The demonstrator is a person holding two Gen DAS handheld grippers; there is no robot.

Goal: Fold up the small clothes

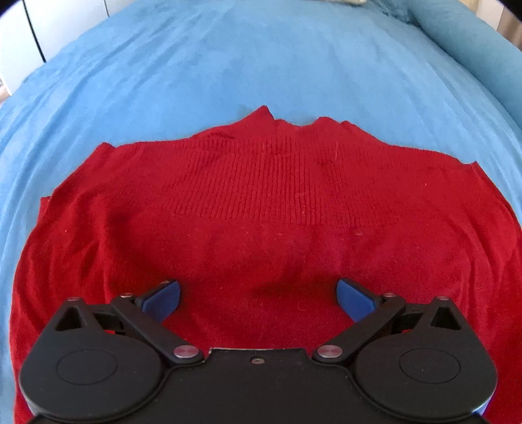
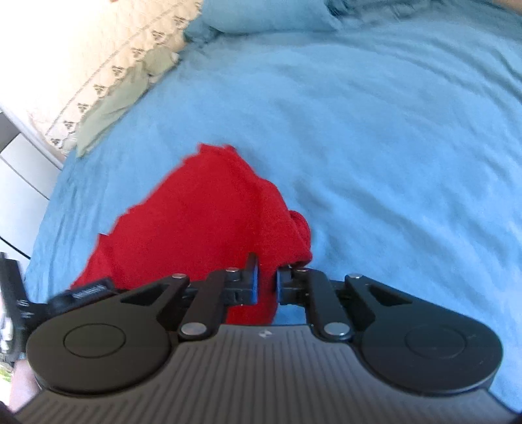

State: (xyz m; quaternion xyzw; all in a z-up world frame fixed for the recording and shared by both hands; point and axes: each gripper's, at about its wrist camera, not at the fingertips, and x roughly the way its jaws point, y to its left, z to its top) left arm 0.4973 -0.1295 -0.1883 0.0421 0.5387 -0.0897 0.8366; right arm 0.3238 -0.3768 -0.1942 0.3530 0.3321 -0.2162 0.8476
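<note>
A red knit sweater (image 1: pixel 261 208) lies spread flat on the blue bedsheet (image 1: pixel 228 65), its ribbed band across the middle of the left wrist view. My left gripper (image 1: pixel 259 293) hovers just above the sweater's near part, open, with only flat red cloth showing between its blue pads (image 1: pixel 164 298). In the right wrist view the sweater (image 2: pixel 195 221) reaches away to the upper left, and its right edge is bunched into a small roll. My right gripper (image 2: pixel 267 277) is shut on that bunched edge, with red cloth pinched between its black fingers (image 2: pixel 251 277).
The blue sheet (image 2: pixel 375 146) runs wide to the right and beyond the sweater. A blue pillow (image 2: pixel 261 16) lies at the far end, with a cream patterned cover (image 2: pixel 98 65) and a pale green cloth (image 2: pixel 117 98) at the left. White furniture (image 1: pixel 49 26) stands beyond the bed.
</note>
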